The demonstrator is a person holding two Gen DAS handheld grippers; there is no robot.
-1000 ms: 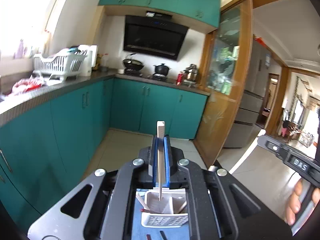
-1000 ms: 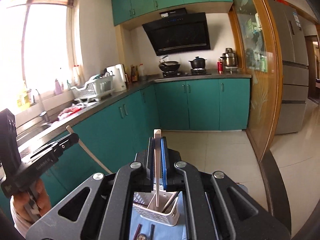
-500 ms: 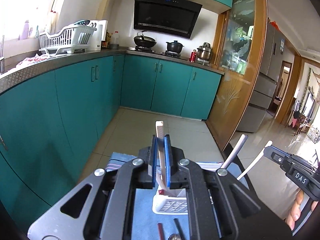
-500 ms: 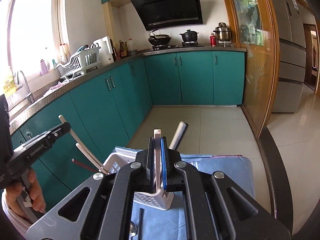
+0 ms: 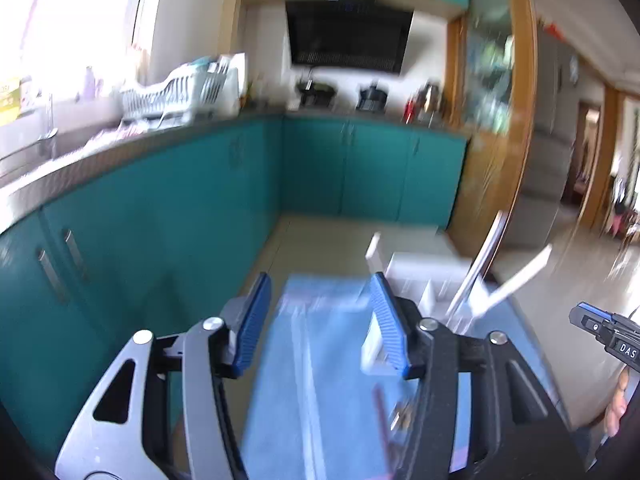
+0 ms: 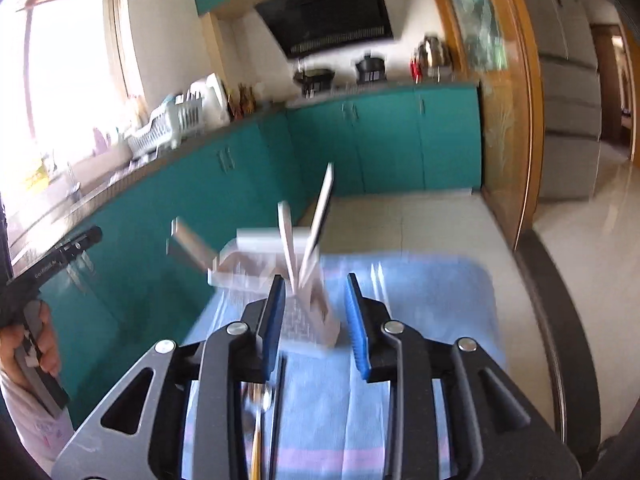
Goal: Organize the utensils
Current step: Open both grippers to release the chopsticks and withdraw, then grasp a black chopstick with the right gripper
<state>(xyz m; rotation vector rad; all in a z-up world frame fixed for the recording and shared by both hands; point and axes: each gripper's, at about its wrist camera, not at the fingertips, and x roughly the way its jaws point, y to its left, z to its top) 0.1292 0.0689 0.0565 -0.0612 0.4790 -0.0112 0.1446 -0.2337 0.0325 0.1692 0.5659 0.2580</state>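
Observation:
A white utensil holder (image 6: 308, 316) stands on a blue cloth (image 6: 420, 300); several pale utensil handles (image 6: 320, 216) stick out of it. My right gripper (image 6: 316, 316) is open and empty, its blue pads on either side of the holder's near end. A spoon (image 6: 258, 412) lies on the cloth below the right gripper. In the left wrist view the holder (image 5: 428, 280) sits behind the right pad of my left gripper (image 5: 320, 320), which is open and empty over the cloth (image 5: 320, 360). Both views are blurred.
Teal cabinets (image 5: 180, 216) and a counter with a white dish rack (image 5: 176, 92) run along the left. A glass partition with a wood frame (image 6: 504, 120) stands at the right. The table's dark edge (image 6: 556, 300) lies right of the cloth.
Both grippers have opened and let go of the pale utensils they held; those now stand in the holder. Both cameras have shifted and the views are blurred.

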